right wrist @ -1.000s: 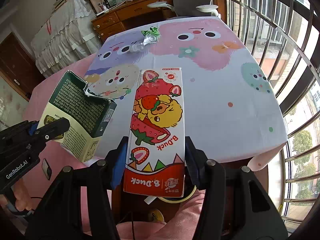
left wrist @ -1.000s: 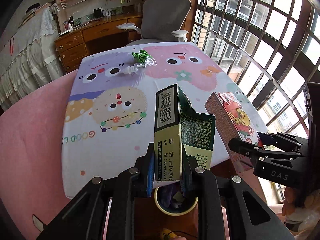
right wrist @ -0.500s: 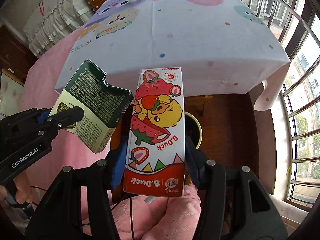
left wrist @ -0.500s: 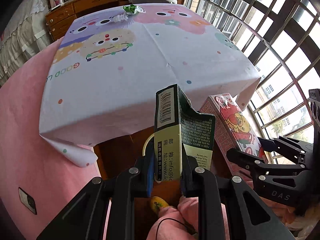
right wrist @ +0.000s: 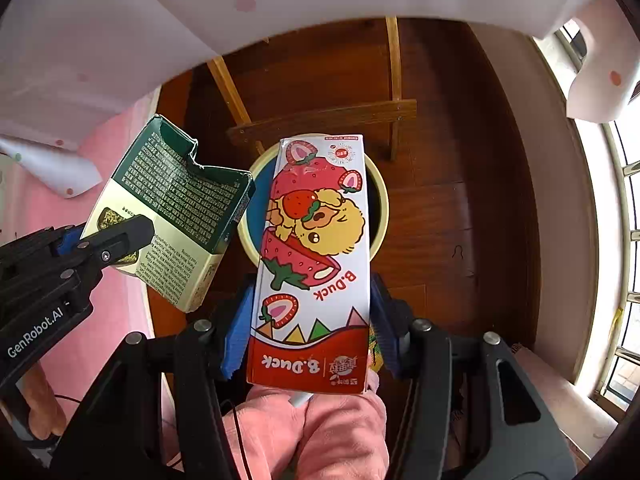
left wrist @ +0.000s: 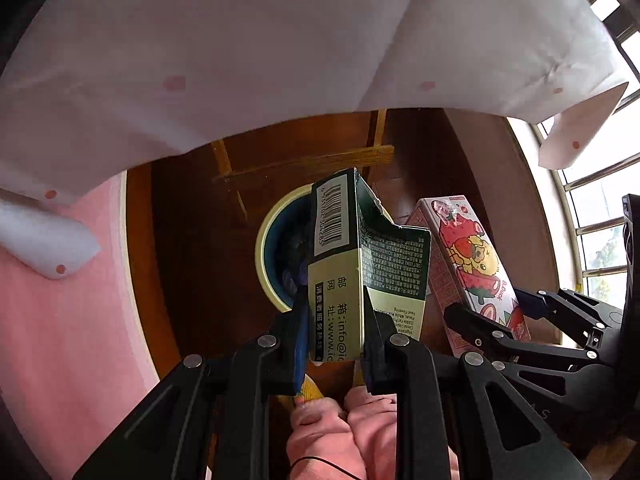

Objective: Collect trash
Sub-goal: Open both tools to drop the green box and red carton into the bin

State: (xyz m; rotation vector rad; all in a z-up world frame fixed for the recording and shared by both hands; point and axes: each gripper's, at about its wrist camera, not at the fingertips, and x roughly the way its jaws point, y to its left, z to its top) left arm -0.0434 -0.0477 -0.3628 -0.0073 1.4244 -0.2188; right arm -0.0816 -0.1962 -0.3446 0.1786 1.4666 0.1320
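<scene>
Both cartons hang above the floor, just off the front edge of the bench [right wrist: 100, 40], whose white cloth [left wrist: 240, 40] drapes across the top of both views. The left tool [left wrist: 336, 336] is pinching the torn green carton [left wrist: 340, 264] by its lower end, jaws pressed against its 2 narrow sides; the right tool [right wrist: 310, 332] is pinching the strawberry B.Duck carton [right wrist: 312, 248] the same way. Beneath them on the wooden floor [right wrist: 460, 200] stands the round cream-rimmed bin [right wrist: 382, 200] (already holding some dark rubbish, as far as the left wrist view shows). The step in hand looks like the drop. The strawberry carton sits squarely over the bin's mouth, so it seems ready to go; the green carton hangs over the bin's left rim in the right wrist view, and would do better nudged toward the centre first. Releasing 1 at a time, each tipped end-down and low over the mouth, should stop the long cartons catching the rim or knocking each other out.
</scene>
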